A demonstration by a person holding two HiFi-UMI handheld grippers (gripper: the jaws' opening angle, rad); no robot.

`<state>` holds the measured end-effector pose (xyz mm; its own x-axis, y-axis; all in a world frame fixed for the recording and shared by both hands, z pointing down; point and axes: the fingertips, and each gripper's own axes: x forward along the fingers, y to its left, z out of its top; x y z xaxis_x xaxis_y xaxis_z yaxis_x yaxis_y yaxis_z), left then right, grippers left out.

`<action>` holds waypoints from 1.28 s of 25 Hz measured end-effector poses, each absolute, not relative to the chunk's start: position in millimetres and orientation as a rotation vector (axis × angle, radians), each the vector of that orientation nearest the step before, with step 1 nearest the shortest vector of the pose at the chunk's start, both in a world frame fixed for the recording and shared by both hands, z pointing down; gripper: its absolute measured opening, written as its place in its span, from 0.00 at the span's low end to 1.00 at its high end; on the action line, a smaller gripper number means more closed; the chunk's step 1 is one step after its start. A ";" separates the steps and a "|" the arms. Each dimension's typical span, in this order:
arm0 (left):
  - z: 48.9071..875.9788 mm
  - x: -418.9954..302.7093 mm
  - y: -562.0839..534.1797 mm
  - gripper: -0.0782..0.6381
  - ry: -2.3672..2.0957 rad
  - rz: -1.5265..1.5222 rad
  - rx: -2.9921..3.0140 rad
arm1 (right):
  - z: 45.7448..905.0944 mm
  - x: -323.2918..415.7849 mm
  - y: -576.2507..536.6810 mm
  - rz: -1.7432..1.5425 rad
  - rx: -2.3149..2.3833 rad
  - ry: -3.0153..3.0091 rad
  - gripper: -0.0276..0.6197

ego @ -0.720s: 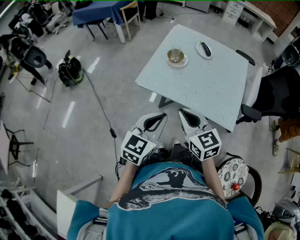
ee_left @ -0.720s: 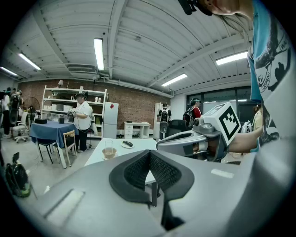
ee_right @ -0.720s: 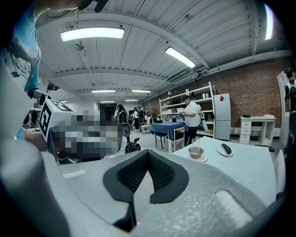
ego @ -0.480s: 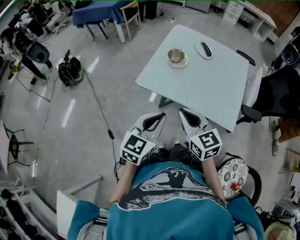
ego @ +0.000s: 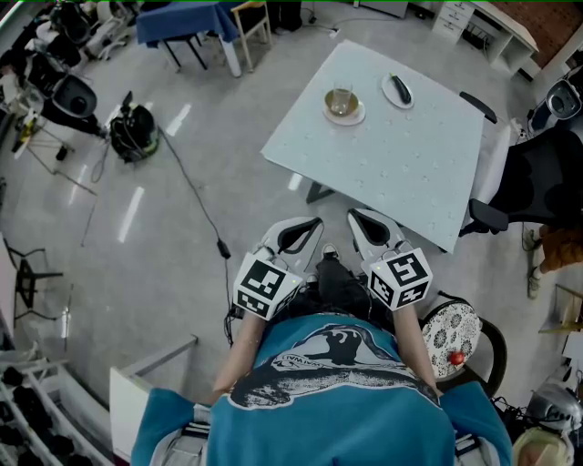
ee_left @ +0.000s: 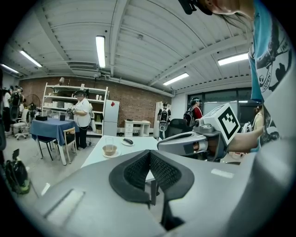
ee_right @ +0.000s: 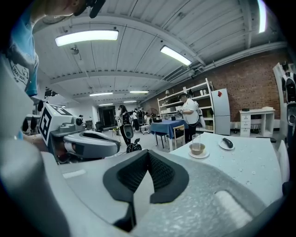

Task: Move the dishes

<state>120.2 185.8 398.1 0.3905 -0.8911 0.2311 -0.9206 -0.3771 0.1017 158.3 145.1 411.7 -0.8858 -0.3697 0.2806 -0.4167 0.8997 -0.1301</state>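
The small white round saucer (ego: pixel 343 116) carries a brown bowl (ego: pixel 341 106) and a clear drinking glass (ego: pixel 342 96). It lies near the far corner of the pale square table (ego: pixel 401 164). From the saucer, at about 2 o'clock and just beside it, is a small white oval plate (ego: pixel 398 92) with a dark oblong object (ego: pixel 401 92) on it. Both dishes also show small in the gripper views, the saucer (ee_left: pixel 110 151) (ee_right: pixel 198 154) and the plate (ee_left: pixel 128 142) (ee_right: pixel 226 145).

The two grippers are well apart from the dishes, at about 6 o'clock from them, low in the head view and close to the person's body, past the near edge of the table. The left gripper (ego: pixel 301 235) has its black pads (ee_left: pixel 138 172) pressed together at the tip, with nothing between them. The right gripper (ego: pixel 367 229) is the same: its pads (ee_right: pixel 159 172) meet and it holds nothing. The two stand side by side with a narrow gap.

At 3 o'clock from the table is a black office chair (ego: pixel 547 182). At 10 o'clock, across the grey floor (ego: pixel 164 264), stands a blue-covered table (ego: pixel 178 20), and a black cable (ego: pixel 196 205) runs over the floor.
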 end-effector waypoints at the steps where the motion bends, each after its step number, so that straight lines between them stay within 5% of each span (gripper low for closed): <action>1: 399.5 120.3 185.5 0.13 -1.615 0.202 2.434 | 412.3 158.7 144.5 0.279 0.590 -2.815 0.05; 18: 412.1 56.2 149.1 0.13 -1.734 0.232 2.277 | 432.8 98.9 88.4 0.402 0.461 -2.820 0.05; 32: 414.4 -21.1 17.9 0.13 -1.661 0.327 2.341 | 460.9 25.7 -52.1 0.468 0.571 -2.740 0.05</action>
<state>-21.1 17.9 414.4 0.3242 -0.8887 0.3241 -0.9453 -0.3177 0.0742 25.7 -52.1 460.9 -0.8751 -0.3304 0.3537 -0.4290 0.8678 -0.2507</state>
